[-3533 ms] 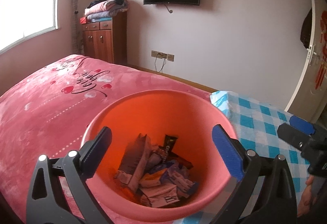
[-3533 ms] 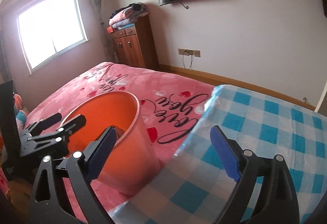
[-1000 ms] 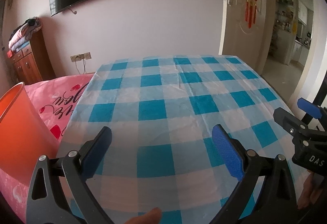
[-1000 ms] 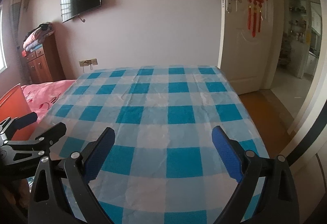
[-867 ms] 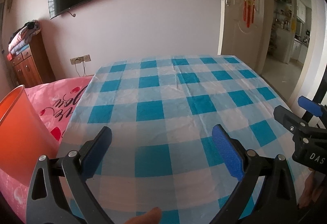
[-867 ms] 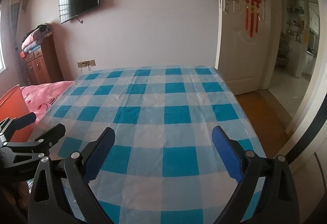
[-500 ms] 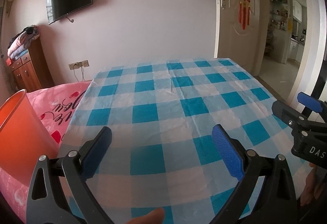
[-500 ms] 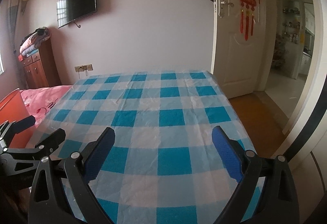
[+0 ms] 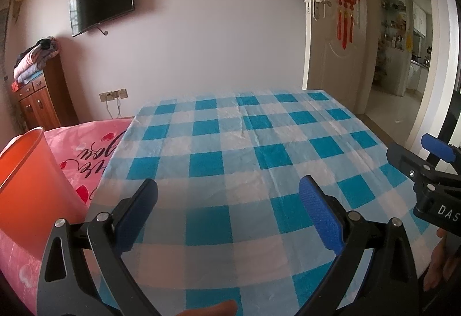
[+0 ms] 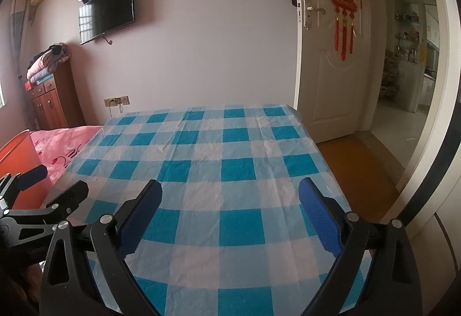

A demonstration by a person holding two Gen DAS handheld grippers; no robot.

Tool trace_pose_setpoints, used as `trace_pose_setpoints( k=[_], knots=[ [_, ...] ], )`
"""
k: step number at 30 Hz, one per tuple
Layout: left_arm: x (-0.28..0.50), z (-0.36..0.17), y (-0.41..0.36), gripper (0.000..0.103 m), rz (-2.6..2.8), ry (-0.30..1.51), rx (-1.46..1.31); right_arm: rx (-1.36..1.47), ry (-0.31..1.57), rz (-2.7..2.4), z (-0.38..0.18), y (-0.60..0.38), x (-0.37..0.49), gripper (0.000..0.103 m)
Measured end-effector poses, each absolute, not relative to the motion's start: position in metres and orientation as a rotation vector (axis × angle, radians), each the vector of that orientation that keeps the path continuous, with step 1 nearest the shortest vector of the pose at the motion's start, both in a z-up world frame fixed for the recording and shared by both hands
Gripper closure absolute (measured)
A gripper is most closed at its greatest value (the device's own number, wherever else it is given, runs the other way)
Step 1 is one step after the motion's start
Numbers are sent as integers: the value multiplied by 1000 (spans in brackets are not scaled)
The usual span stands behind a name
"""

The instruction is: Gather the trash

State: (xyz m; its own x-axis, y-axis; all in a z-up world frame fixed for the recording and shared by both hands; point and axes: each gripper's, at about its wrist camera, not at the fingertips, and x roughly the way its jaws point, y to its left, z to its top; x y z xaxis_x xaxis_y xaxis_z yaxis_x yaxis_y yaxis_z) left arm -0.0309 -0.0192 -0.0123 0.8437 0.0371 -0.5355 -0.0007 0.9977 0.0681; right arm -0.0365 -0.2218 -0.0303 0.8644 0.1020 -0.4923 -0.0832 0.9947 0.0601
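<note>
An orange bin (image 9: 27,183) stands on the pink bedspread (image 9: 86,148) at the left edge; only a sliver of the bin (image 10: 14,157) shows in the right wrist view, and its inside is hidden. My left gripper (image 9: 227,200) is open over the blue-and-white checked cloth (image 9: 245,148), holding nothing. My right gripper (image 10: 229,200) is open too, over the same cloth (image 10: 207,154). Each gripper appears at the edge of the other's view: the right gripper (image 9: 423,160) and the left gripper (image 10: 52,186). No loose trash shows on the cloth.
A wooden dresser (image 10: 53,102) with folded blankets stands at the far left wall, under a wall TV (image 10: 108,11). A white door (image 10: 328,50) with a red hanging ornament stands open at the right, with bare orange floor (image 10: 354,169) beside the cloth's edge.
Both grippers have turned right, away from the orange bin, and now face the checked cloth. Over the last second both views have risen slightly. Both stay open.
</note>
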Motion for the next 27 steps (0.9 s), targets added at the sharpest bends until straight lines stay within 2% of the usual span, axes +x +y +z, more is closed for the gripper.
trace_pose_setpoints(
  k=[14,27],
  knots=[
    [-17,-26,-15,4,34,600,54,51,563,109,-45,-221,-22,8],
    [33,-70,-15,4,103,766,3,65,682,118,-76,-221,30,8]
  ],
)
